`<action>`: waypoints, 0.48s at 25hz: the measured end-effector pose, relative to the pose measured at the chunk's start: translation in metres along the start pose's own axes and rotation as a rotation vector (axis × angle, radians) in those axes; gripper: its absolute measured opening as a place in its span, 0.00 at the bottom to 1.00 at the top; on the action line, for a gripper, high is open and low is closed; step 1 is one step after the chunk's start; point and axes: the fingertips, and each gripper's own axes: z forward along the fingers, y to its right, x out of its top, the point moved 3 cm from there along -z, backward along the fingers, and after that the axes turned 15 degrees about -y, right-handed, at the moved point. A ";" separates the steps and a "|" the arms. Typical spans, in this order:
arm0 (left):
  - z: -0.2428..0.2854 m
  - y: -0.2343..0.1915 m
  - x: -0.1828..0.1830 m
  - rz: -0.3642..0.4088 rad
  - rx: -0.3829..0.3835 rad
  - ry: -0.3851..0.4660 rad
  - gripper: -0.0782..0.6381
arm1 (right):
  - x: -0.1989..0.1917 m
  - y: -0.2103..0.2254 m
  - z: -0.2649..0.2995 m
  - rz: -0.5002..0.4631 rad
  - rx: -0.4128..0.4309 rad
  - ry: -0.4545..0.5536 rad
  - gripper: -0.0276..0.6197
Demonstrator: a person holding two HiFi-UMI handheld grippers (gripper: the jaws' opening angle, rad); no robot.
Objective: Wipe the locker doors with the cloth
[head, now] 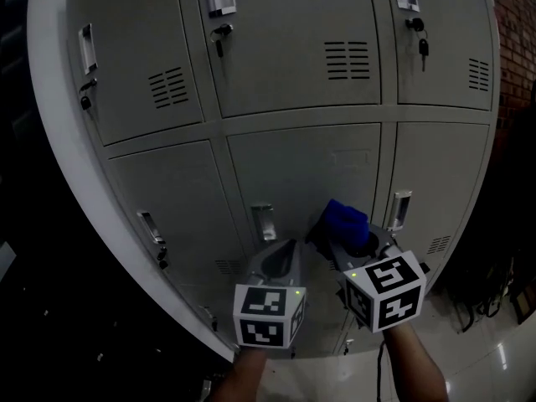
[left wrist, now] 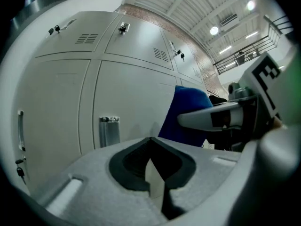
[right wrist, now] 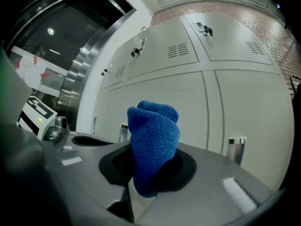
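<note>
A bank of grey locker doors (head: pixel 293 99) fills the head view, upper row with keys in the locks, lower row below. My right gripper (head: pixel 356 239) is shut on a bunched blue cloth (head: pixel 344 220), held close in front of the lower middle door (head: pixel 314 178); I cannot tell whether the cloth touches it. In the right gripper view the cloth (right wrist: pixel 153 145) stands up from the closed jaws. My left gripper (head: pixel 280 262) sits just left of it, shut and holding nothing, and its own view shows the cloth (left wrist: pixel 186 114) and the right gripper to the right.
Metal pull handles (head: pixel 262 221) (head: pixel 399 208) stick out from the lower doors beside the cloth. Keys hang from the upper locks (head: pixel 423 47). A brick wall (head: pixel 512 23) stands at the right. Cables (head: pixel 486 296) lie on the shiny floor at the lower right.
</note>
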 end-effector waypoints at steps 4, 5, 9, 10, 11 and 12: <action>-0.018 -0.027 0.015 -0.012 0.047 0.031 0.11 | 0.025 -0.039 0.019 -0.056 0.080 0.004 0.17; -0.023 -0.033 0.017 -0.011 0.058 0.037 0.11 | 0.030 -0.049 0.024 -0.067 0.101 0.003 0.17; -0.041 -0.057 0.021 -0.010 0.098 0.049 0.11 | 0.050 -0.081 0.046 -0.105 0.163 0.000 0.17; -0.045 -0.063 0.020 -0.008 0.111 0.048 0.11 | 0.054 -0.088 0.050 -0.111 0.173 0.001 0.17; -0.049 -0.070 0.019 -0.005 0.122 0.047 0.11 | 0.059 -0.094 0.055 -0.114 0.183 0.003 0.17; -0.053 -0.076 0.018 -0.003 0.131 0.046 0.11 | 0.063 -0.099 0.059 -0.117 0.191 0.004 0.17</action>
